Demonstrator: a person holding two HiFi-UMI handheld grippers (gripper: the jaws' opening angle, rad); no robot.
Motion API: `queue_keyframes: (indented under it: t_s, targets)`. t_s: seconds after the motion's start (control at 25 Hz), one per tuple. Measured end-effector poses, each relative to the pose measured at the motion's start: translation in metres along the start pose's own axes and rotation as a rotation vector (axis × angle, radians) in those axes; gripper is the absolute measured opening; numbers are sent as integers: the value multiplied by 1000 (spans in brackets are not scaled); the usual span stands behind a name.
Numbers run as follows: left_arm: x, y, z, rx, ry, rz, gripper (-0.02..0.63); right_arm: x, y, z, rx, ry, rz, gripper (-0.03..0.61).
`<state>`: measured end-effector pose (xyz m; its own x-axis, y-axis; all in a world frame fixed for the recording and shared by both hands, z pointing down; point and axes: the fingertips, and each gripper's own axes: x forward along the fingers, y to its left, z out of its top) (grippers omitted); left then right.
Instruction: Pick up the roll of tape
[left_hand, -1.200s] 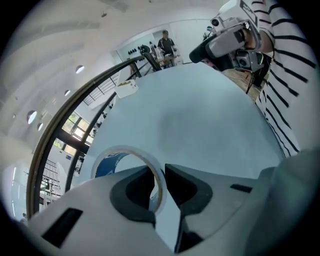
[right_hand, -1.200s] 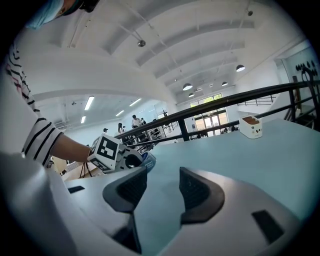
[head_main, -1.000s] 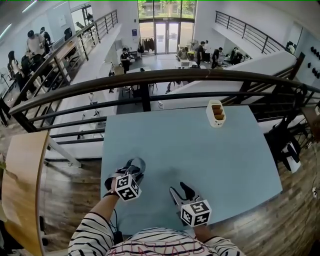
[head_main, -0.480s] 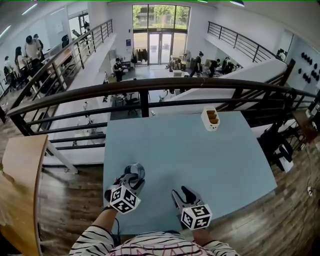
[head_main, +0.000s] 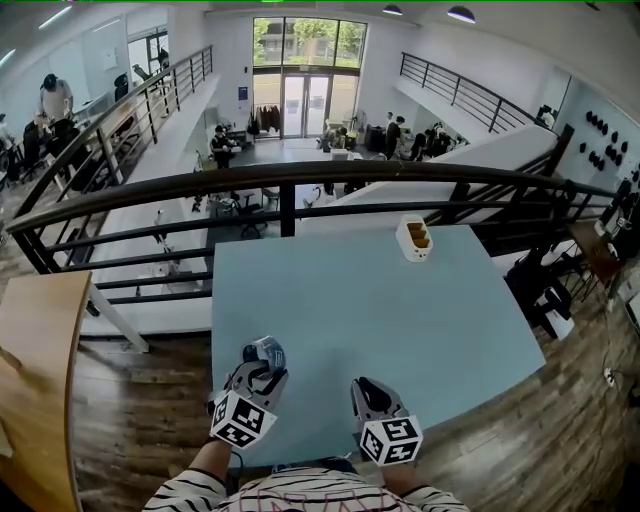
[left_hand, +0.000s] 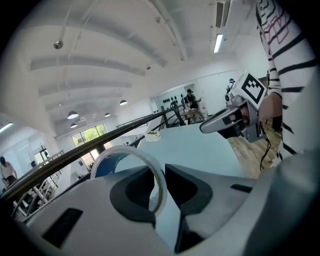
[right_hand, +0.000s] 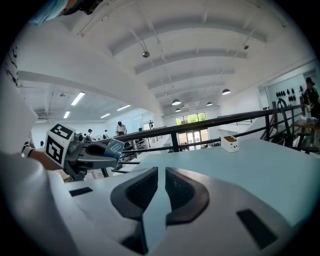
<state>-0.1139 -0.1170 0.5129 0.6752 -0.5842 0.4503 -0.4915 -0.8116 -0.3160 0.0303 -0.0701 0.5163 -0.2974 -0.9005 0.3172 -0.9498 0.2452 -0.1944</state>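
The roll of tape (head_main: 268, 349) is a thin white ring with a blue inner face, lifted off the light blue table (head_main: 380, 300). My left gripper (head_main: 262, 362) is shut on its wall. In the left gripper view the roll of tape (left_hand: 127, 148) stands upright between the pads of my left gripper (left_hand: 159, 175). My right gripper (head_main: 365, 388) hovers to its right over the table's near edge. Its jaws are closing with nothing between them, and a thin gap still shows at my right gripper (right_hand: 161, 177). From there my left gripper (right_hand: 95, 152) appears with the tape (right_hand: 114, 146).
A small white holder (head_main: 414, 240) with brown contents stands at the table's far right; the same white holder (right_hand: 230, 143) shows in the right gripper view. A dark railing (head_main: 300, 180) runs behind the table, above a hall with people. Wooden floor surrounds the table.
Both grippers have drawn back toward the table's near edge. The left one has risen and turned with the tape in it. The right gripper's jaws have come nearly together.
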Motion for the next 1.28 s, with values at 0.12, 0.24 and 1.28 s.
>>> queue_keyframes:
  t_s: [0.12, 0.24, 1.28]
  targets:
    - [-16, -2, 2, -28, -47, 0, 84, -5, 12, -4, -8, -6, -26, 48]
    - [-31, -1, -1, -57, -82, 0, 84, -9, 24, -10, -3, -5, -44, 43]
    - [-83, -6, -39, -113, -170, -81, 84, -11, 80, -29, -73, 24, -134, 28]
